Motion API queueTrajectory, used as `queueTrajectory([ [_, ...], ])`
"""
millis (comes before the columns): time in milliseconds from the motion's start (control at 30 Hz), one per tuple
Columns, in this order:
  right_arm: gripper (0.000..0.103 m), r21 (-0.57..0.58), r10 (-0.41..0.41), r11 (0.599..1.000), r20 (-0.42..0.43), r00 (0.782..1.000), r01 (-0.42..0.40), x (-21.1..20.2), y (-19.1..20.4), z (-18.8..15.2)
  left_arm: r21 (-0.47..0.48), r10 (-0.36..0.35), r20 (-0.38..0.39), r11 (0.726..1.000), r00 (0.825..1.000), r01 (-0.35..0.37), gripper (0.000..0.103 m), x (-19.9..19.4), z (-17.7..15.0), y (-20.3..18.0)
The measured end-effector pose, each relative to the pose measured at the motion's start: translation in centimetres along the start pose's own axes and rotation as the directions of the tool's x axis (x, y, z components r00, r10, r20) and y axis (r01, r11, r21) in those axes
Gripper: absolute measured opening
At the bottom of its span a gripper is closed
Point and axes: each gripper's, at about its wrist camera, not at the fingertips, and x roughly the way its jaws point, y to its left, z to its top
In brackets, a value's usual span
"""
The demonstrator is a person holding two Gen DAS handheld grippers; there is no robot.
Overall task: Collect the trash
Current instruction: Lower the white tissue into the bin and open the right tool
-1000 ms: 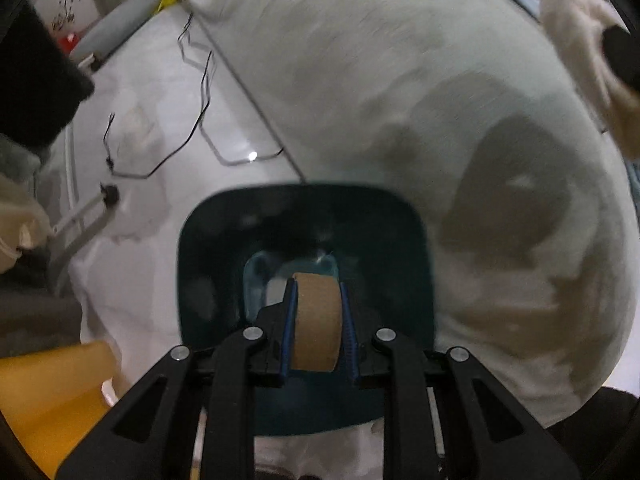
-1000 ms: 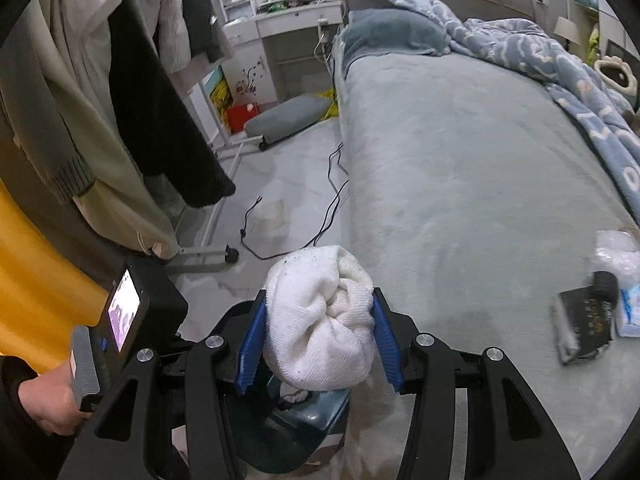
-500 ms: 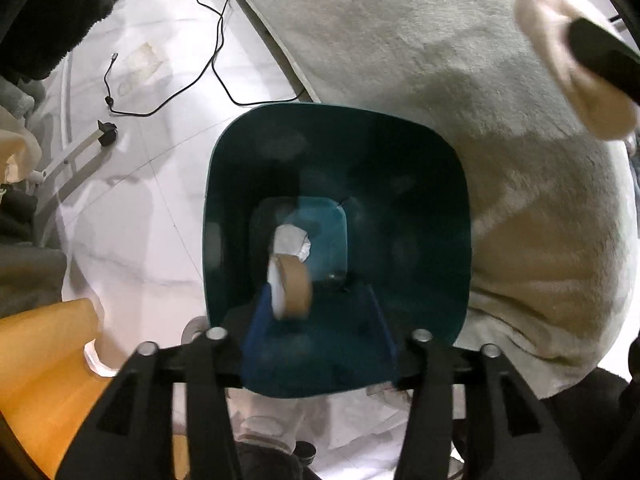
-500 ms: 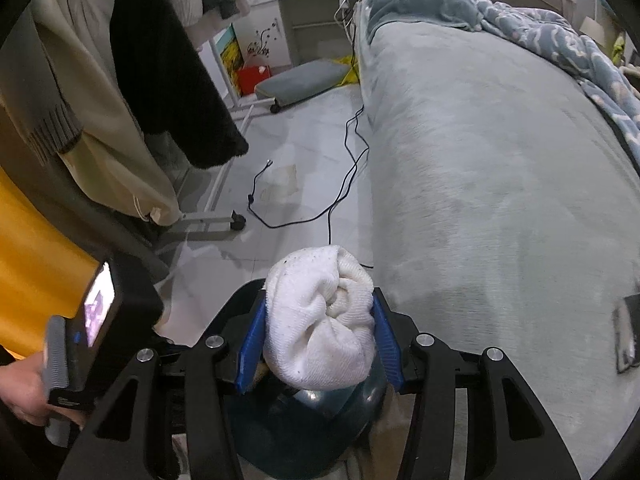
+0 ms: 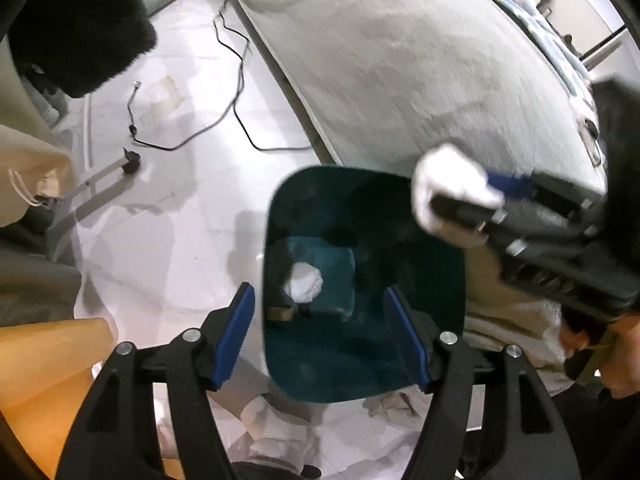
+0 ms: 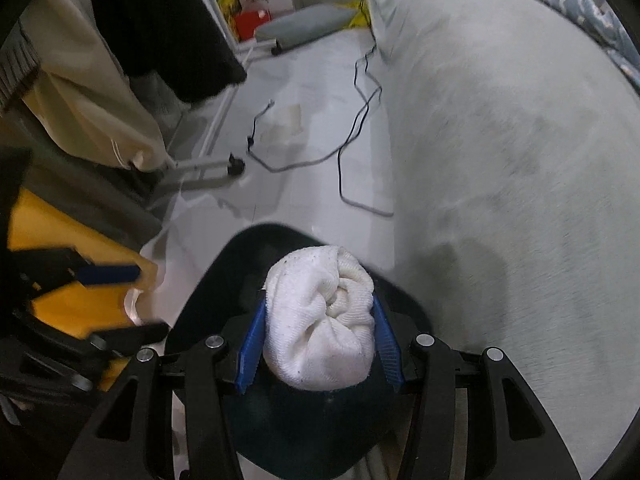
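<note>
Tape roll (image 5: 282, 312) dropped into bin (image 5: 400, 376); my left hand-held gripper (image 5: 320, 336) opening, empty. Right hand-held gripper (image 6: 318, 344) clamps towel wad (image 6: 320, 320) at frame centre; early release risks missing.

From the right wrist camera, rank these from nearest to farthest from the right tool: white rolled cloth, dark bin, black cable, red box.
1. White rolled cloth, gripped in the right tool.
2. Dark bin, directly beneath.
3. Black cable, floor, mid-frame.
4. Red box, far top.
</note>
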Motion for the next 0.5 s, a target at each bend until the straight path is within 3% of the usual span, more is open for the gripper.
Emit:
queueTrajectory([
  [233, 0.051, -0.016, 0.011, 1.000, -0.081, 0.997, -0.013, 2.8, 1.3, -0.7, 0.005, 0.028, 0.103, 1.000, 0.994, -0.028, 0.070, -2.5, 0.8, 1.4],
  [500, 0.052, -0.073, -0.015, 0.997, -0.179, 0.984, 0.002, 5.4, 2.3, -2.3, 0.033, 0.038, 0.239, 0.998, 0.970, -0.047, 0.068, -5.0, 1.7, 1.2],
])
